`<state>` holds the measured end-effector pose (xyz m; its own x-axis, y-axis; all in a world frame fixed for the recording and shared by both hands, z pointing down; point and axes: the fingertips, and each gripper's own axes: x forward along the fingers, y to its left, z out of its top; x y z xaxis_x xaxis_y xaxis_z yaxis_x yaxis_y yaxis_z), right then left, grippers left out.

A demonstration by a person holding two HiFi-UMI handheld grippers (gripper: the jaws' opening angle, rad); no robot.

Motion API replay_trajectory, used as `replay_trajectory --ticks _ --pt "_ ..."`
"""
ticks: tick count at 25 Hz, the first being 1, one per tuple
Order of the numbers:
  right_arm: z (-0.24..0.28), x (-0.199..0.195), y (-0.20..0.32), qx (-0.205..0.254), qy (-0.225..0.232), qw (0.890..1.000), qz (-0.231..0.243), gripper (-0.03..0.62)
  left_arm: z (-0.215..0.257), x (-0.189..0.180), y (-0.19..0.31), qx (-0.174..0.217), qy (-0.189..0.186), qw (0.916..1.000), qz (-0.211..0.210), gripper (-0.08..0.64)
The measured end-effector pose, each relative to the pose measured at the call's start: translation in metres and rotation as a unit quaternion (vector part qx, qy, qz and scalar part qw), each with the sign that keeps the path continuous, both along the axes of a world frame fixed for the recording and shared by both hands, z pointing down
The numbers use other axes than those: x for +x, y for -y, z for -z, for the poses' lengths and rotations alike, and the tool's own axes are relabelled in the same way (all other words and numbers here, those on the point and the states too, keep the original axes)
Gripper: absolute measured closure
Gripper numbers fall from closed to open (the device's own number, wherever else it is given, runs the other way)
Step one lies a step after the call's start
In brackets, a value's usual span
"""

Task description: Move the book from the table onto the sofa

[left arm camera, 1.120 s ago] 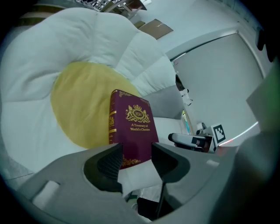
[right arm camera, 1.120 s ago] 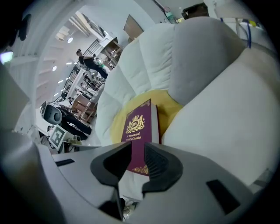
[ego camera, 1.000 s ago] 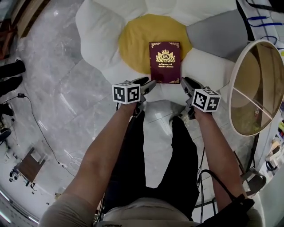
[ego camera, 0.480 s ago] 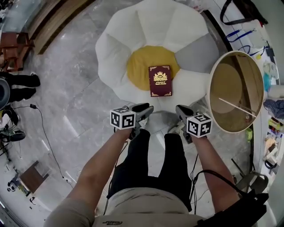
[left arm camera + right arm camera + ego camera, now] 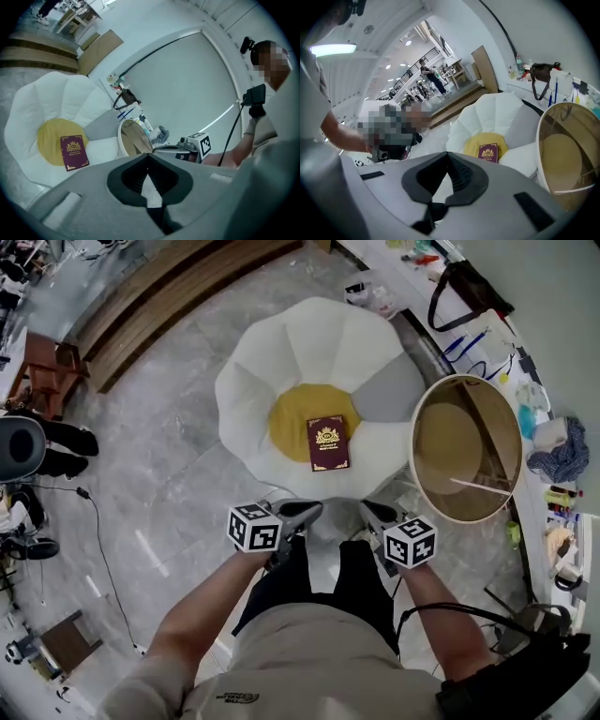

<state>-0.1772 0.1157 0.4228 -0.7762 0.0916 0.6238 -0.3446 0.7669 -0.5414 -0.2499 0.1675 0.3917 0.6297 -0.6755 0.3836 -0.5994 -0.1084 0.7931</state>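
Observation:
The maroon book (image 5: 328,442) with gold print lies flat on the flower-shaped sofa (image 5: 272,362), at the lower right of its yellow centre. It also shows as the book (image 5: 74,152) in the left gripper view and the book (image 5: 488,153) in the right gripper view. My left gripper (image 5: 307,511) is shut and holds nothing, well short of the sofa's near edge. My right gripper (image 5: 373,511) is shut and empty too, level with the left one. Both sets of jaws meet tip to tip in the gripper views, left gripper (image 5: 148,158) and right gripper (image 5: 447,157).
A round glass-topped table (image 5: 466,448) stands right of the sofa. A white shelf (image 5: 525,371) with a bag, pens and cloth runs along the right wall. Wooden steps (image 5: 150,306) lie at the back left, a cable (image 5: 98,549) crosses the marble floor, and people stand far off.
Both grippers have closed and drawn back from the book. The whole view has risen, so the sofa and book look smaller and farther away. The book has stayed on the sofa.

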Motion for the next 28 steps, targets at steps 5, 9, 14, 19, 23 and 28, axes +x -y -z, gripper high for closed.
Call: replay_trajectory --ticks 5,9,14,19,23,28 --pt "0.069 0.005 -0.013 0.012 0.025 1.000 0.001 0.578 0.065 0.012 -0.019 0.022 0.017 0.9993 -0.026 0.552" --pt "0.119 0.006 -0.028 0.027 0.038 0.999 0.019 0.578 0.110 0.025 -0.031 0.034 0.026 0.9979 -0.049 0.552" --pt "0.166 0.007 -0.044 0.050 0.046 0.997 0.038 0.578 0.154 0.037 -0.039 0.049 0.043 0.9953 -0.071 0.552" --pt "0.189 0.000 -0.060 0.060 0.046 0.996 0.049 0.579 0.179 0.040 -0.043 0.062 0.051 0.9921 -0.096 0.552" --pt "0.200 -0.008 -0.076 0.068 0.044 0.995 0.058 0.580 0.188 0.035 -0.052 0.068 0.058 0.9899 -0.110 0.552" --pt "0.212 -0.017 -0.085 0.089 0.044 0.994 0.056 0.580 0.193 0.024 -0.060 0.076 0.063 0.9877 -0.121 0.552"
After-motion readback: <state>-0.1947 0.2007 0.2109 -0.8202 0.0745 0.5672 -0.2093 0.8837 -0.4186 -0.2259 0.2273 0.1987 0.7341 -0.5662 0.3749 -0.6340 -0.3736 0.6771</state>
